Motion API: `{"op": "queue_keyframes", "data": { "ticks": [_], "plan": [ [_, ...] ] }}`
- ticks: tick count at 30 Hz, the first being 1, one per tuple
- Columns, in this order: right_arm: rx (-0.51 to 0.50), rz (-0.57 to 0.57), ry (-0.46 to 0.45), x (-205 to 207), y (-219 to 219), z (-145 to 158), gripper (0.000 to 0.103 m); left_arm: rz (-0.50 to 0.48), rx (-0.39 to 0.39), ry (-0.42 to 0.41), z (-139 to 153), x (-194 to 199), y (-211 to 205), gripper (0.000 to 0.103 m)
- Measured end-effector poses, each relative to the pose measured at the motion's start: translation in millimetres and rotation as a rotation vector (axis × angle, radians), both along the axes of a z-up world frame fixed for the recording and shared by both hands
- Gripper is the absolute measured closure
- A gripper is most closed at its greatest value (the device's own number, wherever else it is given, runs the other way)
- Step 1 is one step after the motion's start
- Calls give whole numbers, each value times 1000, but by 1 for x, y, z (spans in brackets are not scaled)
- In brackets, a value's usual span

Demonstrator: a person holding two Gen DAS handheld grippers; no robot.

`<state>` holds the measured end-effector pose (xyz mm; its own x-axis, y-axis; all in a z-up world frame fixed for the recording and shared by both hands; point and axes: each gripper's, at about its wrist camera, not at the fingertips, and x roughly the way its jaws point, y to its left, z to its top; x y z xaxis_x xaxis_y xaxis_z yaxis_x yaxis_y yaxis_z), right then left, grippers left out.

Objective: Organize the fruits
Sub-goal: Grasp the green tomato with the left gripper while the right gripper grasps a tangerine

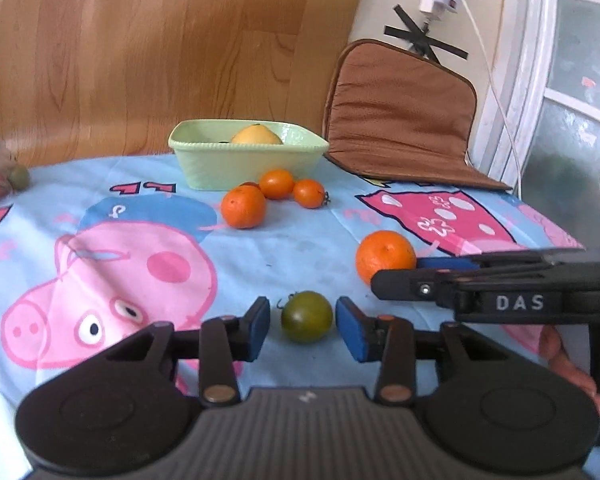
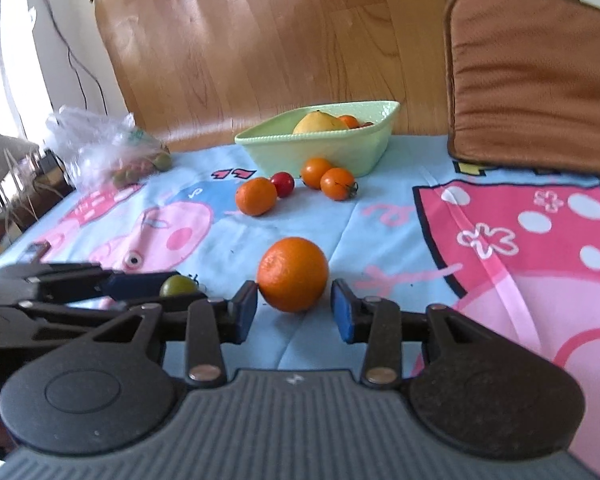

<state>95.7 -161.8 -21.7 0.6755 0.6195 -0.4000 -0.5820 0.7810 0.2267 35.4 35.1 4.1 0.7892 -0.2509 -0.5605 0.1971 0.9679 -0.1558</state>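
Fruit mostly remains out: we see only a lemon (image 2: 319, 122) and one orange piece in the green bowl (image 2: 324, 152) near the table's far edge. Left gripper (image 1: 303, 322) brackets a green tomato (image 1: 307, 316), right gripper (image 2: 294, 310) an orange (image 2: 293, 274), both unclamped.

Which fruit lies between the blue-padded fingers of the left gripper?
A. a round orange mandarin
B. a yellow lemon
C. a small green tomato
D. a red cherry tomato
C: in the left wrist view the small green tomato sits on the cloth between the left gripper pads, with gaps on both sides.
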Motion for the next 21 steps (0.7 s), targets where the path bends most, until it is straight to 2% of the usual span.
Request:
{"op": "queue_keyframes", "data": {
  "ticks": [4, 12, 15, 21],
  "plan": [
    [25, 5, 11, 1, -3, 0, 60, 6, -18, 0, -1, 0, 3, 68],
    [5, 3, -3, 1, 1, 0, 59, 8, -32, 2, 0, 0, 5, 68],
    [-11, 2, -27, -2, 4, 1, 55, 9, -41, 2, 0, 0, 6, 68],
    [-41, 8, -72, -3, 13, 3, 55, 18, -70, 3, 0, 0, 10, 72]
  ]
}}
